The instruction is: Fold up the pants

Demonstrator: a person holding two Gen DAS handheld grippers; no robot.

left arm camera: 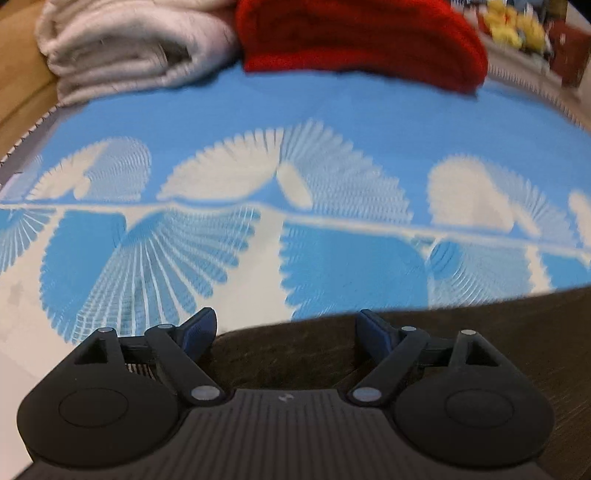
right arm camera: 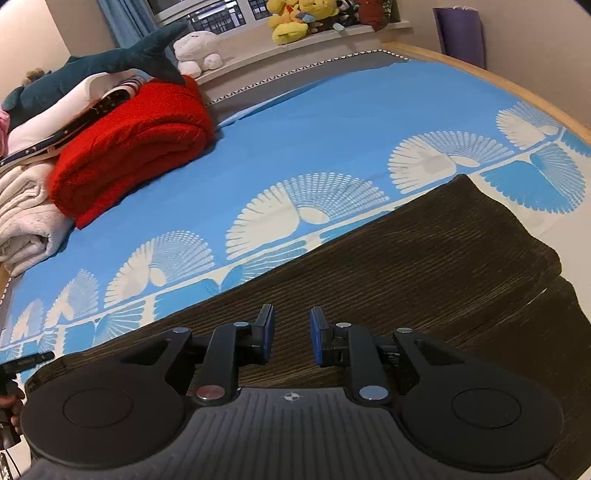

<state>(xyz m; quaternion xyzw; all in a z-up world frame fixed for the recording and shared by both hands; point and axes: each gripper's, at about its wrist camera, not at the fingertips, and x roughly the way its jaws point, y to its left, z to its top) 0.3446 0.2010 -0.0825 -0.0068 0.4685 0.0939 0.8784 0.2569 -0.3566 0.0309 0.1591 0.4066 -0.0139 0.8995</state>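
Our left gripper hangs with its jaws spread wide and nothing between them, poised over the near edge of the dark brown corduroy pants where they meet the blue fan-print bedsheet. Our right gripper also stands parted, its blue pads a narrow gap apart and clear of the cloth, directly above the pants.

Only the right wrist view shows the pants' full lie: spread flat along the near side of the bed, their far end folded back on itself at right. It alone also takes in the plush shark atop the pile, the white plush, the yellow plush toys on the ledge, and the wooden bed frame.

Both views catch the folded red blanket beside the cream blanket at the head of the bed; the left view is blurred.
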